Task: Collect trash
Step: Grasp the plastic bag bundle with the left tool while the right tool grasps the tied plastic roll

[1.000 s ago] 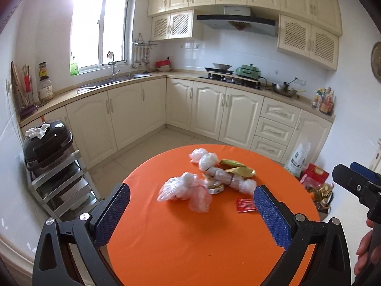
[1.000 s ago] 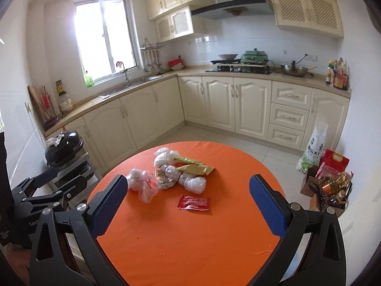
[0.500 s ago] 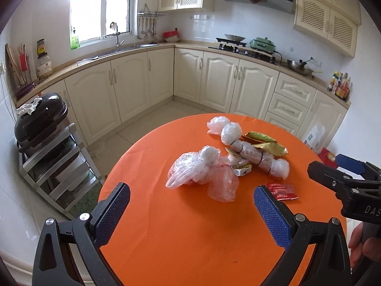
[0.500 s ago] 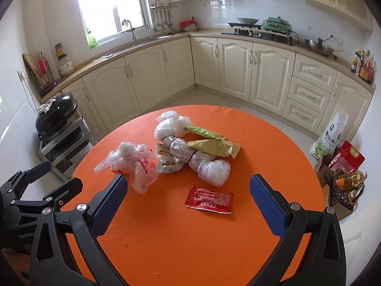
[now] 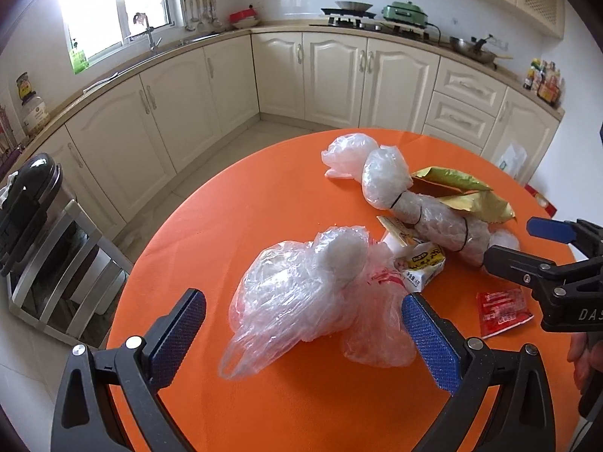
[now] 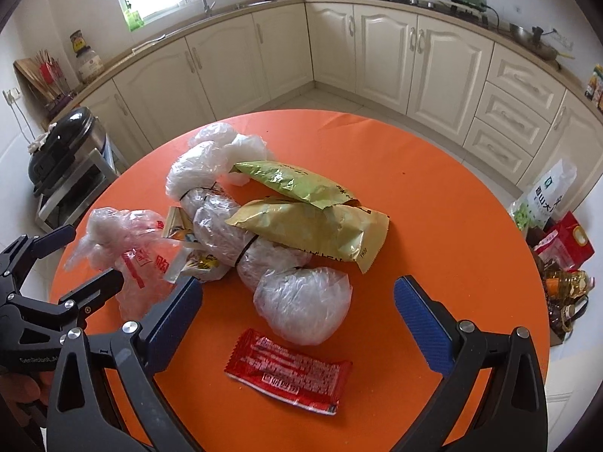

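On the round orange worktop (image 6: 433,226) lies a heap of trash. The left tool (image 5: 301,335) hangs over the near edge with its blue pads spread wide, a crumpled clear plastic bag (image 5: 301,293) lying between them; whether the pads touch it cannot be told. The right tool (image 6: 296,324) is likewise wide apart and holds nothing, with a red sachet (image 6: 288,374) flat on the worktop between its fingers. Just beyond the sachet sits a long plastic bundle (image 6: 264,260) tied with black bands, two gold-green snack wrappers (image 6: 312,218) resting across it. A small yellow carton (image 5: 418,260) lies between the bag and the bundle.
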Available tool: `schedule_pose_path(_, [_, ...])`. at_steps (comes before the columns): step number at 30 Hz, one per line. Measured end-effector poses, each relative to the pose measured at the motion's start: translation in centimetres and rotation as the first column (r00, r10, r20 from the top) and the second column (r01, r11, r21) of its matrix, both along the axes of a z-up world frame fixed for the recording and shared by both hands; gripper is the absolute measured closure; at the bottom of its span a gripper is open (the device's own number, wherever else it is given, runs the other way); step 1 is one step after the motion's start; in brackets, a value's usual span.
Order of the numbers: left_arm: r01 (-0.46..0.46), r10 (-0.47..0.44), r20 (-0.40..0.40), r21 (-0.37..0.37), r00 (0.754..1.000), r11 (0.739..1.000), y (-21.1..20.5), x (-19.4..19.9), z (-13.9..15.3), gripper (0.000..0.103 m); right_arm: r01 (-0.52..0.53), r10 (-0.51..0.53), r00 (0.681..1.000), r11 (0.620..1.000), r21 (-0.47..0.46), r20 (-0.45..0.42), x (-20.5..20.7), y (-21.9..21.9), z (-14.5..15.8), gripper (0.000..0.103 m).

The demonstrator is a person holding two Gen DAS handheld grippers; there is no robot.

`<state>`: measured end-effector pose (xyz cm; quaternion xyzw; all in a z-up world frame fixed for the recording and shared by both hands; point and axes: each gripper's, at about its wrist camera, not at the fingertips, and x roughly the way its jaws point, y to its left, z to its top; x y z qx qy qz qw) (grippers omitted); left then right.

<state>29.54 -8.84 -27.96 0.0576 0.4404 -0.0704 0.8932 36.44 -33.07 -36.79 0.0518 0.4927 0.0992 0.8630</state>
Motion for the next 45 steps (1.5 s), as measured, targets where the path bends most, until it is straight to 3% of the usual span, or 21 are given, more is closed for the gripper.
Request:
schedule_pose_path(5, [-0.001,0.0,-0.028,-0.027,1.0,1.0,-0.4,3.2,-1.2,0.001,-0.032,0.033,0.999,0.999,0.009,-0.028,1.9,0.5,-1.6,0.012])
schedule_pose_path(6, [-0.002,0.0,-0.032,-0.043,0.999,0.999,-0.2,3.5,-1.3,0.002,-0.044,0.044,0.998,0.999,0.015,-0.036,2.1,0.8,-1.9,0.021])
schedule_pose_path(10, [0.0,-0.002,-0.021,-0.066,1.0,0.998,0.3,4.6,-1.7,0.02,-0.07,0.069,0.997,0.998,-0.007,-0.042,2.3,1.8,-2.7,0.033])
schedule_pose_path(12, [-0.003,0.003,-0.01,-0.073,1.0,0.997,0.8,5.1,-1.8,0.027,-0.071,0.07,0.997,0.997,-0.023,-0.033,2.0,2.1,-2.6,0.044])
schedule_pose_path(17, [-0.041,0.041,-0.002,-0.136,0.999,0.99,3.1,4.9,-2.4,0.045,-0.067,0.068,0.997,0.998,0.021,-0.025,0.7,1.8,-2.3,0.051])
schedule_pose_path(32, [-0.083,0.085,0.005,-0.179,0.996,0.98,8.5,1.7,-1.7,0.054,-0.039,0.042,0.999,0.988,0.15,-0.02,-5.5,1.1,-0.1,0.057])
schedule_pose_path(40, [-0.053,0.053,-0.004,-0.166,0.999,0.985,8.7,-1.0,-1.3,0.054,-0.122,0.126,0.99,0.991,0.058,-0.059,-8.5,3.7,-0.5,0.055])
schedule_pose_path(45, [-0.049,0.048,-0.012,-0.174,0.999,0.983,8.7,-2.2,-1.1,0.054,-0.156,0.155,0.987,0.987,-0.027,-0.045,-7.4,5.2,-1.1,0.04])
